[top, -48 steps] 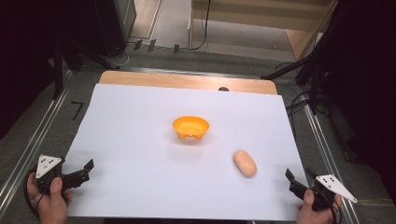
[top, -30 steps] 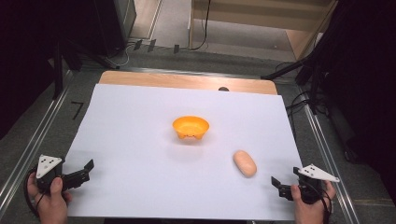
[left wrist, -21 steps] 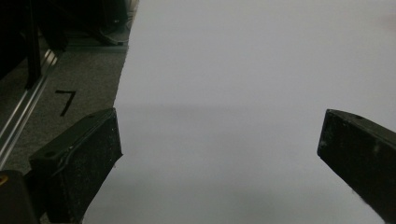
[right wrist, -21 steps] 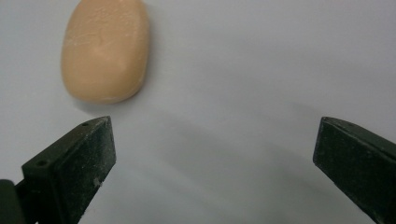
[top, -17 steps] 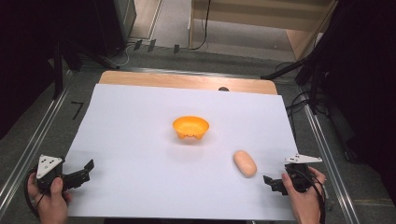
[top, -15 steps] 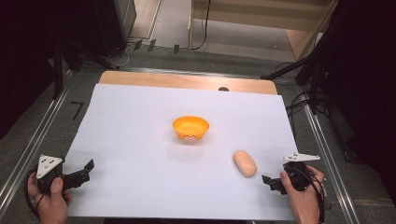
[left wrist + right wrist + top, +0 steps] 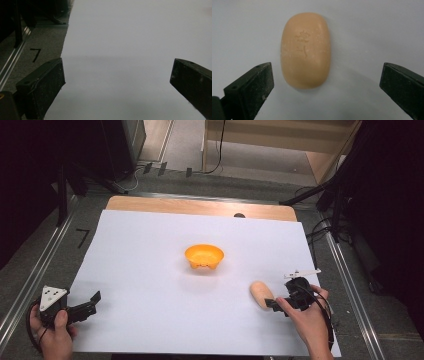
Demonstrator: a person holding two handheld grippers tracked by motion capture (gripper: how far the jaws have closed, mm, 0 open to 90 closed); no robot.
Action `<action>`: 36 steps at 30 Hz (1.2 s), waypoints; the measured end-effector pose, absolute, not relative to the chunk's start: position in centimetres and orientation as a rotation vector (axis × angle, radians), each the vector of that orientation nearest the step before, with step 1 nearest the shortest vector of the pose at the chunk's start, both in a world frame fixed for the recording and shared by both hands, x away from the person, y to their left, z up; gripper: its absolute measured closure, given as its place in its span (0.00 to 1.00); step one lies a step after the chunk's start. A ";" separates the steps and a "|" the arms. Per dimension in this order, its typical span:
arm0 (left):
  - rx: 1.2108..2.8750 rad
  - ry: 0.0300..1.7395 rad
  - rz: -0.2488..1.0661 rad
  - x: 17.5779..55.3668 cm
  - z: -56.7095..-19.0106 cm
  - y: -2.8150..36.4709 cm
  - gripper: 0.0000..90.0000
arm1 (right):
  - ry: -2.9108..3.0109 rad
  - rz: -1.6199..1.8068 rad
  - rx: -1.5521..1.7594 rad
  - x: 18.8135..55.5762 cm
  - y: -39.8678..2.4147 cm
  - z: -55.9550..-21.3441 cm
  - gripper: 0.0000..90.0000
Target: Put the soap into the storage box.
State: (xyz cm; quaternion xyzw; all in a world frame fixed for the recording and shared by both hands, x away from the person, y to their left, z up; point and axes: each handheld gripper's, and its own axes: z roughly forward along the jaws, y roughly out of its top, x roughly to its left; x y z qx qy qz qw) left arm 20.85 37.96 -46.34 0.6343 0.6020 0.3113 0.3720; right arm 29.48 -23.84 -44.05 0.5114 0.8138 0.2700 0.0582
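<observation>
Jaws of the right gripper (image 7: 272,303) stand wide apart and clasp nothing; the right hand (image 7: 307,320) holds it low over the white paper sheet (image 7: 150,270), pointing leftward at the tan oval bar of soap (image 7: 261,293), which lies flat on the sheet just ahead of the tips. In the right gripper view the soap (image 7: 305,50) sits between and slightly beyond the two jaws, nearer the left one, touching neither.

At the sheet's near left corner, the left hand (image 7: 52,332) keeps the left gripper (image 7: 92,302) level, its jaws also spread wide and empty.

Near the middle of the sheet stands a small orange plastic bowl (image 7: 203,256), well apart from the soap, with nothing visible inside.
</observation>
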 end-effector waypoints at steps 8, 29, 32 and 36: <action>1.630 1.545 0.794 20.9 -46.3 38.0 0.00 | 2.480 0.738 1.550 30.7 -21.1 -44.2 0.07; 1.621 1.544 0.800 20.8 -46.3 37.9 0.00 | 2.478 0.569 1.508 30.9 -18.9 -45.9 0.36; 1.618 1.544 0.805 20.8 -46.3 38.0 0.00 | 2.466 0.536 1.539 31.0 -18.6 -45.8 0.36; 1.616 1.545 0.804 20.8 -46.3 38.0 0.00 | 2.463 0.520 1.562 31.1 -18.5 -45.7 0.36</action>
